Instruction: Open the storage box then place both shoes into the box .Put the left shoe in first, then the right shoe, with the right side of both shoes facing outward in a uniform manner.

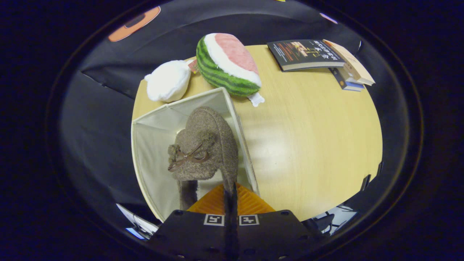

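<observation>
A round wooden table (pixel 308 145) fills most of the view. On its near left part stands an open fabric storage box (pixel 156 152), pale inside, with soft thin walls. Beyond the box lie a plush watermelon slice (pixel 224 69) and a white plush toy (pixel 168 81); a stack of books (pixel 319 58) rests at the far side.

The gripper (pixel 230 197) is clenched on the heel edge of a brown fuzzy shoe (pixel 204 145), its fingers pinched together on the thin rim. The shoe hangs toe-forward over the box opening, close against the right wall. It is a woolly slipper with a small brown bow on top and a low, soft collar. Whether another shoe lies under it cannot be told.

Risk, as a judgement: the grip is narrow and on soft fabric, so the shoe could twist or slip out and land facing the wrong way. Its toe could also catch the floppy right wall and push the box askew.
</observation>
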Motion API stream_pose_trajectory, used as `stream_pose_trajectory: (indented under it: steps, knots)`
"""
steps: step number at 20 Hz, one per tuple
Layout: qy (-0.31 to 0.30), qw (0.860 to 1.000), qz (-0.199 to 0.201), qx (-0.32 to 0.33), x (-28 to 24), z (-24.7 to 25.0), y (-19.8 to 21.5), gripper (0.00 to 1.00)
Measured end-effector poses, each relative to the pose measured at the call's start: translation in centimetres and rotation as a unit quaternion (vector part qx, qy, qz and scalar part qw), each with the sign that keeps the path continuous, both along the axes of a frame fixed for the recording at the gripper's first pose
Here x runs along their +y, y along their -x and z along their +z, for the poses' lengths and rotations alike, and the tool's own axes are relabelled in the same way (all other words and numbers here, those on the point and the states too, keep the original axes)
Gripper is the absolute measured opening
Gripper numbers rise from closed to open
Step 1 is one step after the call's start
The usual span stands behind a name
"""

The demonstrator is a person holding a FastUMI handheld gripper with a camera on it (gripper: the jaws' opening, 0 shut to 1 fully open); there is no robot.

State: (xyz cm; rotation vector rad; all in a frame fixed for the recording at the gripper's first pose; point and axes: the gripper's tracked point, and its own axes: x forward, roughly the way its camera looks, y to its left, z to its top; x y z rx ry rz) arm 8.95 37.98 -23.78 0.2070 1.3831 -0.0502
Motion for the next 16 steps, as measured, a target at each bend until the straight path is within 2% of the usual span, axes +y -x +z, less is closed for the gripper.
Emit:
stream_pose_trajectory:
  steps: [4, 7, 11, 14, 15, 16]
  knots:
    - [0.033, 0.999, 0.007, -0.006, -0.5, -0.6, -0.2, 0.01]
    - [0.041, 0.999, 0.03, -0.011, 0.0, -0.5, 0.2, 0.07]
    - [0.051, 0.996, 0.057, -0.044, 0.6, 1.0, 0.1, 0.35]
    - [0.05, 0.992, 0.079, -0.085, 0.9, 3.3, 0.1, 0.63]
    - [0.052, 0.99, 0.085, -0.104, 0.7, 4.2, 0.2, 0.68]
    - [0.053, 0.987, 0.09, -0.123, 0.5, 5.2, 0.2, 0.8]
